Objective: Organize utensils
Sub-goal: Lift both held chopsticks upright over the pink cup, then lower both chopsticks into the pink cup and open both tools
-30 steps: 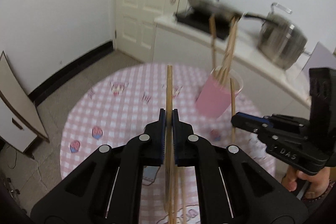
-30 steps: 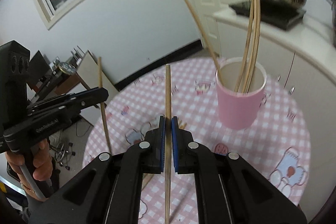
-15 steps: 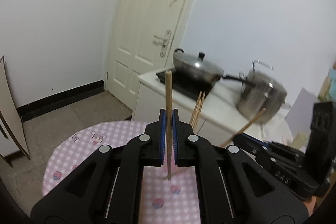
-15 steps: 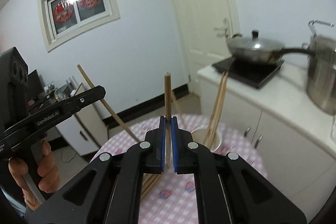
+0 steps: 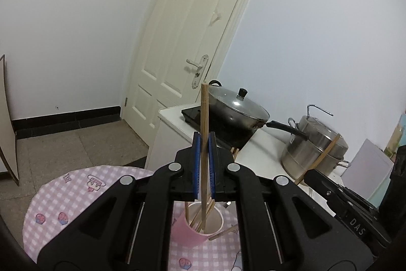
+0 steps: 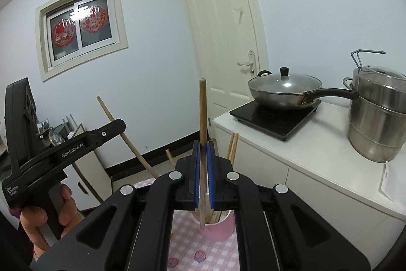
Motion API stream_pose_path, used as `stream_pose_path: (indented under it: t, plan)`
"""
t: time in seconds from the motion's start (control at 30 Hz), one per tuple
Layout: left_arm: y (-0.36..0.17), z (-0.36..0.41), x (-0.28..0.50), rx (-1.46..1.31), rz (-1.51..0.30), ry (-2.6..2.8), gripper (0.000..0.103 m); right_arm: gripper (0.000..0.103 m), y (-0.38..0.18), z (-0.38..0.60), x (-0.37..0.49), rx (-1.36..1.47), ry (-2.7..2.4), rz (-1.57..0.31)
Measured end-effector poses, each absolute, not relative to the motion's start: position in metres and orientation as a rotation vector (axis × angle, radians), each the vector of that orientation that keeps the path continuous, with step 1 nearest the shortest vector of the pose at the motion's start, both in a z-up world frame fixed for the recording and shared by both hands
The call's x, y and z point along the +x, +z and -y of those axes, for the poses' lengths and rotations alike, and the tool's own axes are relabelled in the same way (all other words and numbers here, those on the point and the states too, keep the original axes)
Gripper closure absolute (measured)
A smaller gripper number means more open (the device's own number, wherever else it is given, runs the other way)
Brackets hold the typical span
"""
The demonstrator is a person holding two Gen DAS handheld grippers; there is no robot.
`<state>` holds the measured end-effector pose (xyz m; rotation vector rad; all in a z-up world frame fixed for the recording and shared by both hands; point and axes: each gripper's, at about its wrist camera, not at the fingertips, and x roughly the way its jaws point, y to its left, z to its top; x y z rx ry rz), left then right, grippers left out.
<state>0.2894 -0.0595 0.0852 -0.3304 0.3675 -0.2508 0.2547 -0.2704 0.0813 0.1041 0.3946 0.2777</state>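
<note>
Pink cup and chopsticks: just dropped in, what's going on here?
A person holds a gripper in each hand. The left gripper and the right gripper are each shut on one chopstick, both held upright over the pink cup on the checked tablecloth. Several chopsticks already stand in the cup.

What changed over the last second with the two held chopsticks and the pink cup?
Both grippers tipped from looking down at the table to level, standing their chopsticks upright over the pink cup. The left gripper now has its chopstick reaching down into the cup; the right gripper holds its chopstick just above the rim. Both stayed clamped, nothing released; the cup stayed put.
</note>
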Motion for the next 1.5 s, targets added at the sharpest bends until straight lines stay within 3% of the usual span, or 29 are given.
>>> stream_pose_path:
  t: [0.83, 1.5]
  plan:
    - [0.012, 0.077, 0.327, -0.243, -0.523, -0.248, 0.096, 0.099, 0.078, 0.287, 0.272, 0.170, 0.257, -0.322]
    - [-0.008, 0.082, 0.334, -0.177, -0.590, -0.226, 0.093, 0.103, -0.005, 0.270, 0.293, 0.109, 0.249, -0.550]
